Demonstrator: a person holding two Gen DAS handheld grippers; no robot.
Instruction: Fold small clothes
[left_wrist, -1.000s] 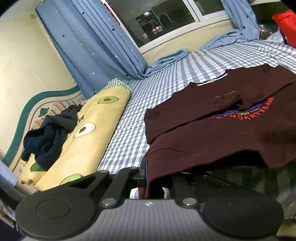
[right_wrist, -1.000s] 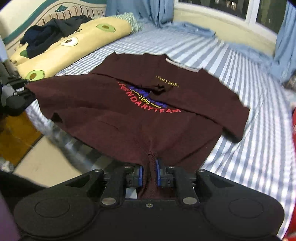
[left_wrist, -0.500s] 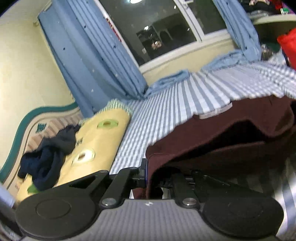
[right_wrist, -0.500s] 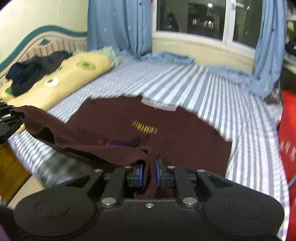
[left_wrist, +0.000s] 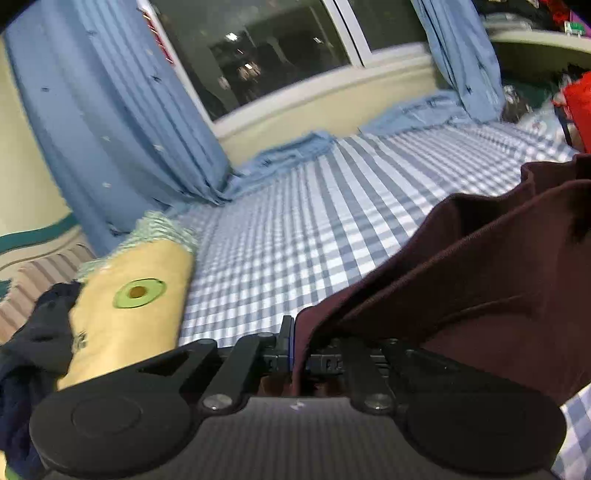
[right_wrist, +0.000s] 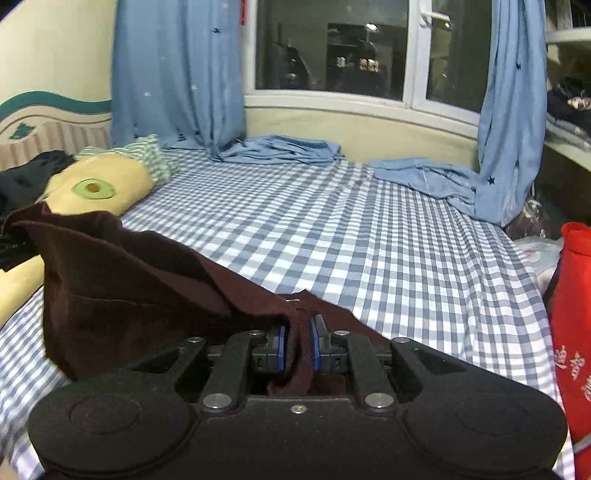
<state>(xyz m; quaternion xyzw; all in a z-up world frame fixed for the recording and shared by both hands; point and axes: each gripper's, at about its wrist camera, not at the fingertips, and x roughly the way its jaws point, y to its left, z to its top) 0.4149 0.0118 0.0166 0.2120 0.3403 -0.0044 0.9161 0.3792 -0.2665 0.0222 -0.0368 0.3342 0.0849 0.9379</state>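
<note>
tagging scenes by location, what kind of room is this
Most likely a bedroom: a bed with a blue checked sheet, an avocado-print pillow by the headboard, and blue star curtains at a dark window.

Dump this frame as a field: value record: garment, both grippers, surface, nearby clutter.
garment: maroon sweatshirt, lifted, hanging between the two grippers
left gripper: shut on a sweatshirt edge
right gripper: shut on bunched sweatshirt fabric, blue pads either side
surface: blue-and-white checked bed sheet
pillow: yellow avocado-print pillow, head end of the bed
dark clothes: navy pile beside the pillow
curtains: blue, hems lying on the sheet
red bag: right edge
</note>
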